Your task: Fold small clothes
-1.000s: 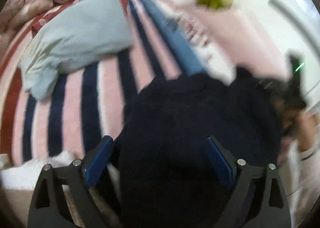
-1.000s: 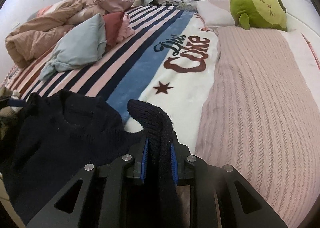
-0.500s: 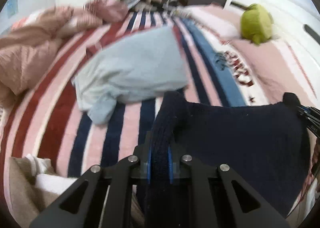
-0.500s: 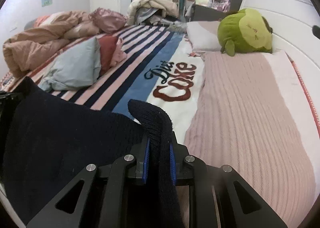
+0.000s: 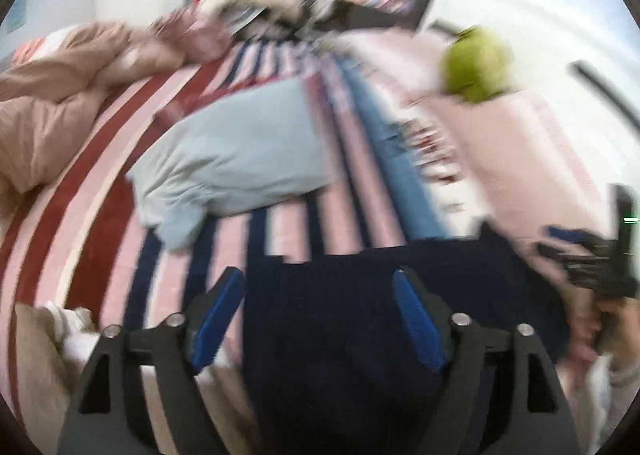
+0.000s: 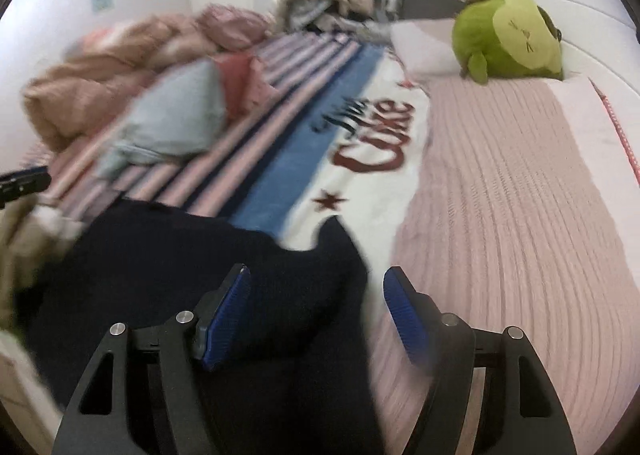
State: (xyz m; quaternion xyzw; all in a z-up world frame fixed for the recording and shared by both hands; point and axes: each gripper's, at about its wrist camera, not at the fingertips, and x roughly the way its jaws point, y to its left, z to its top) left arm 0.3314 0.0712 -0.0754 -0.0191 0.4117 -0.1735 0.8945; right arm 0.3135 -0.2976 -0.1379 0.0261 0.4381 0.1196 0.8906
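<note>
A dark navy knit garment (image 5: 360,319) lies spread on the striped blanket, under and between both grippers; it also shows in the right wrist view (image 6: 208,279). My left gripper (image 5: 320,311) is open, its blue pads (image 5: 218,315) apart over the garment's near left part. My right gripper (image 6: 316,307) is open over the garment's right corner, which points up toward the white band. The right gripper also shows at the right edge of the left wrist view (image 5: 588,263).
A light blue garment (image 5: 232,159) lies crumpled on the stripes beyond the navy one. A tan quilt (image 6: 108,71) is heaped at the left. A green plush toy (image 6: 508,39) sits by the headboard. A pink knit cover (image 6: 512,215) fills the right side. Beige cloth (image 5: 36,355) lies at the near left.
Both grippers were shut on the navy garment's edges half a second ago, holding it up. Now both have opened and the garment lies flat on the bed.
</note>
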